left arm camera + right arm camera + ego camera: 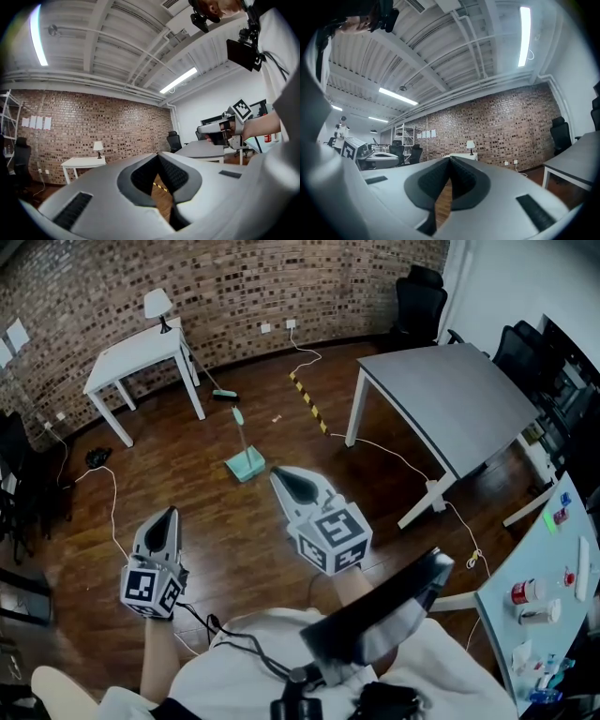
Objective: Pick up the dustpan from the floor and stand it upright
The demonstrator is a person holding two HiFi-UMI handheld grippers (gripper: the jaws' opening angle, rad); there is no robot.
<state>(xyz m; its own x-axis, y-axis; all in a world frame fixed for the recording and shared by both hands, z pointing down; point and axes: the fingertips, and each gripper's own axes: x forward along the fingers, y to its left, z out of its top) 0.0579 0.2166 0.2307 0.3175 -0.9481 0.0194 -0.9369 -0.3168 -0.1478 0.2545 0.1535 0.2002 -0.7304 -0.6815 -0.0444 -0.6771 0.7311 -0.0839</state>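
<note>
The left tongs (170, 514) and right tongs (279, 476) are pale grey, beak-shaped shells with dark recesses (ribbed black pads (177, 174) line the inside). Each carries a white cube (333, 540) printed with black square markers. The person wears a white top (272, 629), with black cables (239, 643) running over it.

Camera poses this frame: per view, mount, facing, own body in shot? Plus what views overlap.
Head view: on the person's head, steeply down at the wood floor and the dustpan; shows left gripper, right gripper, torso.
Left gripper view: on the left gripper, level along its shut jaws toward the brick wall; right gripper at right.
Right gripper view: on the right gripper, level along its shut jaws toward that wall; left gripper at left edge.
Shared: all three show the white table with its lamp.
</note>
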